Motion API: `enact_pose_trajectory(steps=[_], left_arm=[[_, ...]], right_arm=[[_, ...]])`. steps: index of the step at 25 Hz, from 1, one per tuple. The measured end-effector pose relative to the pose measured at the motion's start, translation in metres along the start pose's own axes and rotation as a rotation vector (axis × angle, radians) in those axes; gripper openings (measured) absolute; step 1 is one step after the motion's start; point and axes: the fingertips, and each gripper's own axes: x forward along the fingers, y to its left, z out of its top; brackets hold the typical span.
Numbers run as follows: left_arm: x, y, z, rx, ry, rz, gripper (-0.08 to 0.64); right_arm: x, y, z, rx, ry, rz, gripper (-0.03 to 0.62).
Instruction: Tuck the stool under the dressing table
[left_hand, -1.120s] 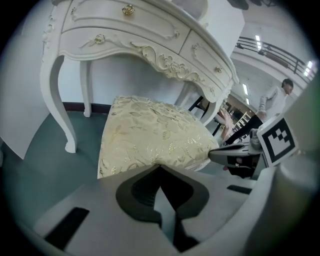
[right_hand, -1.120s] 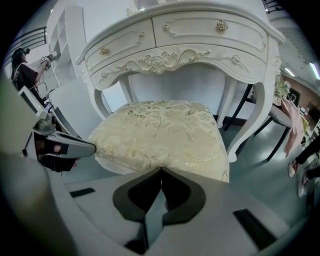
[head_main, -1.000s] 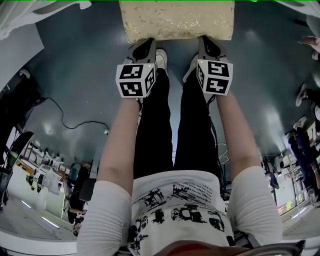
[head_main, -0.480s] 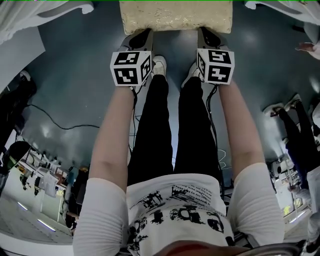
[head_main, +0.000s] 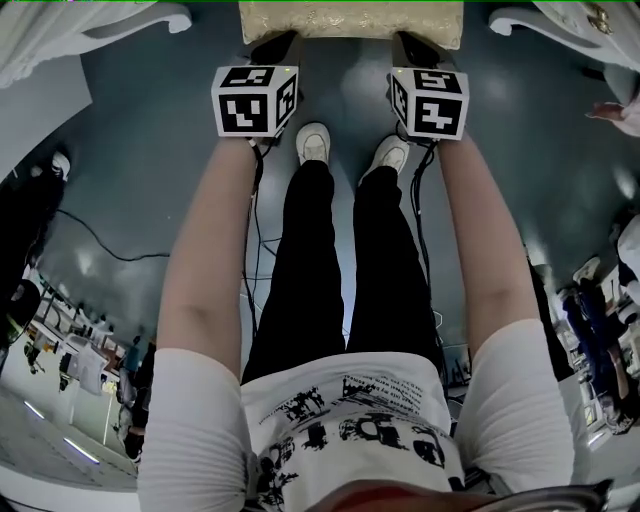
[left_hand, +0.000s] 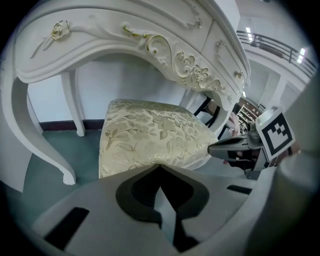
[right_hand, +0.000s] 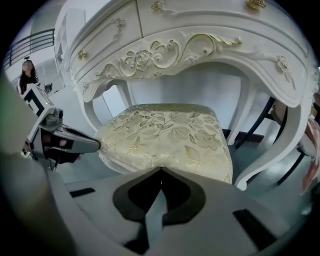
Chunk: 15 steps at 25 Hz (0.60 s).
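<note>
The stool (head_main: 350, 18), topped by a gold-patterned cushion, sits at the top edge of the head view between the white dressing table's curved feet (head_main: 150, 15). My left gripper (head_main: 270, 45) and right gripper (head_main: 415, 45) are both shut, tips against the cushion's near edge. In the left gripper view the stool (left_hand: 150, 135) stands partly under the table's carved apron (left_hand: 165, 52), with my left gripper (left_hand: 160, 167) at its front edge. The right gripper view has the stool (right_hand: 165, 132) below the dressing table (right_hand: 190, 45), my right gripper (right_hand: 161, 169) touching it.
Curved white table legs flank the stool (left_hand: 47, 150) (right_hand: 280, 145). Black chair legs (right_hand: 260, 125) stand behind at the right. A cable (head_main: 110, 245) trails over the dark floor at the left. The person's shoes (head_main: 313, 142) are just behind the grippers. Another person's hand (head_main: 610, 105) shows at the right edge.
Both grippers have moved forward with the stool, which has slid farther under the dressing table; less of the cushion shows. The table's feet have come into view.
</note>
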Motion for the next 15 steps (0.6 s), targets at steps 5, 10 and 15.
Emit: enact_pose_trajectory(steps=[5,10,15], left_arm=[[0.01,0.011,0.022,0.027,0.0,-0.024,0.02],[0.024,0.02,0.043,0.063,0.0,-0.025,0.02],[0.035,0.029,0.06,0.091,-0.016,-0.007,0.02]], right_arm=[[0.014,-0.008,0.022,-0.057,-0.018,-0.005,0.018],[0.031,-0.019,0.045,-0.049,-0.025,-0.02,0.017],[0.044,-0.026,0.063,-0.066,-0.035,-0.043,0.017]])
